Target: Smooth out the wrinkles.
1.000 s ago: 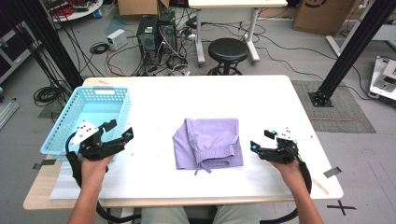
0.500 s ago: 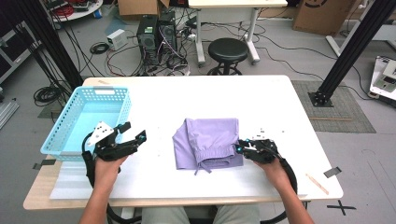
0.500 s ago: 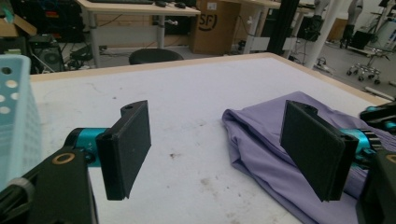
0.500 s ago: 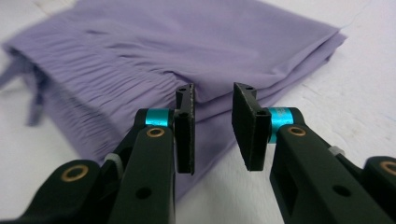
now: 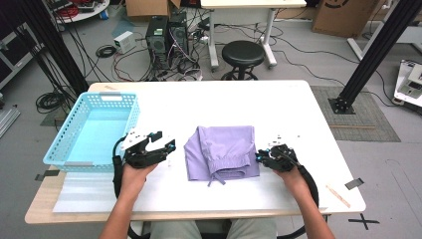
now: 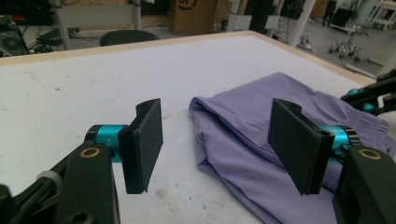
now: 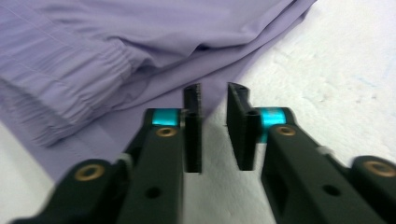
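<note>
Both hands have come in toward the folded purple shorts (image 5: 221, 157) since the earlier frames, when they sat near the table's (image 5: 209, 102) left and right parts. The left tool (image 5: 166, 147) now sits just beside the shorts' left edge, having slid over from beside the blue plastic basket (image 5: 94, 127); the right tool (image 5: 260, 156) has reached the shorts' right edge.

Seen from the left gripper view, the left tool (image 6: 215, 144) stands wide, its jaws having just been closing a little, with the folded corner of the shorts (image 6: 261, 121) lying between them and ahead of them on the table (image 6: 93, 88); its pads do not press on the cloth.

From the right gripper view, the right tool (image 7: 215, 126) is narrow, its jaws having just been closing, a slim gap left between them. The hem of the shorts (image 7: 140, 51) lies right at the fingertips (image 7: 192, 100), and whether any cloth is pinched there I cannot tell.

The shorts lie flat at the middle of the table's near half, waistband and drawstring toward the person, with the basket well apart at the left edge.
</note>
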